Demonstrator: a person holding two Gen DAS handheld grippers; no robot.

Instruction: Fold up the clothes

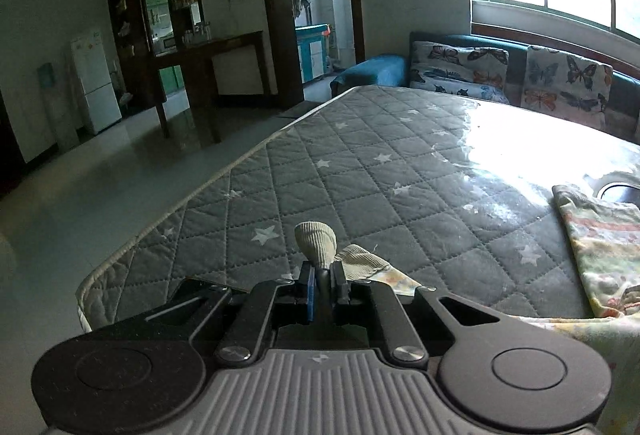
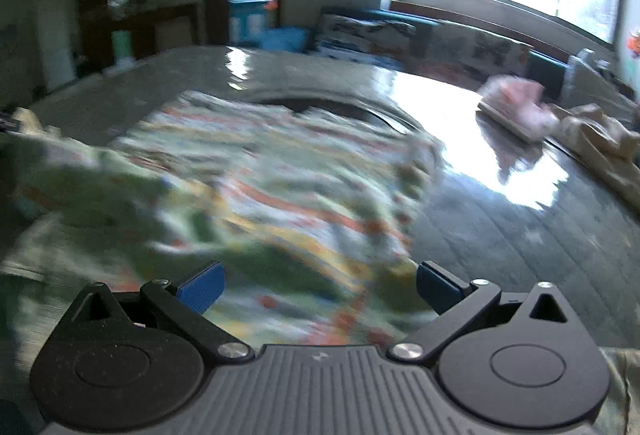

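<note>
The left gripper (image 1: 324, 277) was clamped on the ribbed cuff (image 1: 316, 243) of the patterned garment (image 2: 256, 187), which was spread on the quilted mattress (image 1: 360, 163). The right gripper (image 2: 318, 287) was held wide apart above it. The cuff should be pulled over slowly and kept flat. No writing could be read.

- Patterned garment (image 2: 256, 187), striped in green, orange and yellow, lies rumpled across the quilted mattress.
- Its beige ribbed cuff (image 1: 316, 243) sticks upward, pinched.

garment (image 2: 256, 171) on mattress (image 1: 360, 163)
</note>
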